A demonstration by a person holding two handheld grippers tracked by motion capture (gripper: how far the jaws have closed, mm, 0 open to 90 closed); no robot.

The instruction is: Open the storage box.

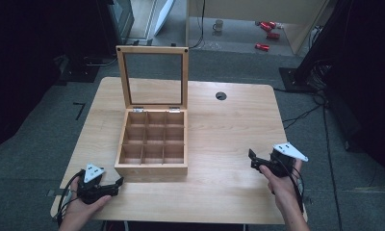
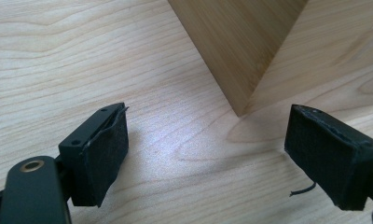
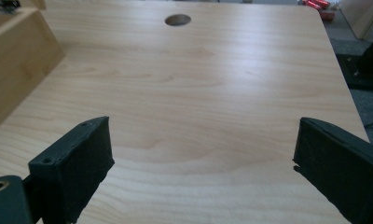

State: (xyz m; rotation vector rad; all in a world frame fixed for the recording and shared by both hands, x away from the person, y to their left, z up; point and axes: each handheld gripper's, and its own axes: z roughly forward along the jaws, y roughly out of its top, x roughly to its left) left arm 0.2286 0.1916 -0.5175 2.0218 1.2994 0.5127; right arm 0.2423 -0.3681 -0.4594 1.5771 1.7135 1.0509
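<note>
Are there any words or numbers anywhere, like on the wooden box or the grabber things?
No text can be read anywhere.
The wooden box and its open lid bear no words.
The left gripper and the right gripper carry no label that shows.
The table is bare wood grain.
The red things and the mug on the floor beyond are too small and blurred to read.

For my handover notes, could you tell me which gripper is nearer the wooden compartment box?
Left. The left gripper sits beside the wooden compartment box's front-left corner; the right gripper is farther right.

Open wooden compartment box point(image 1: 152, 144), mid-table
</note>
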